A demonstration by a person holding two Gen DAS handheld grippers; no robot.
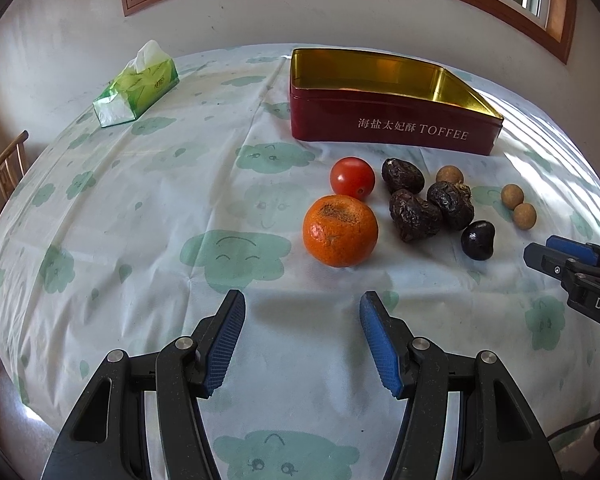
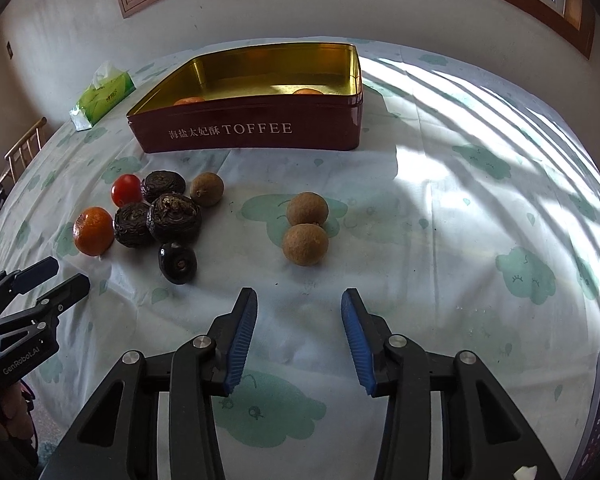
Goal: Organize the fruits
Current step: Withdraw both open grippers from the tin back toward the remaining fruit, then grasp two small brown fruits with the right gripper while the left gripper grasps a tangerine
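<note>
Both empty grippers, left [image 1: 302, 304] and right [image 2: 299, 300], gape before a toffee tin [image 2: 260, 132] holding two oranges [image 2: 308, 91].

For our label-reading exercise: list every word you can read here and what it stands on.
"海盐太妃酥 TOFFEE": front wall of the red metal tin.
"GenRobot.AI": body of the left gripper.
"DAS", cut off at the frame edge: right gripper.
Green tissue pack: print too blurred to read.

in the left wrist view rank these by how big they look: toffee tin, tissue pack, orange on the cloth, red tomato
1. toffee tin
2. tissue pack
3. orange
4. tomato

The orange lies nearer the camera than the tomato, which flatters it a little, but the gap looks real.
</note>
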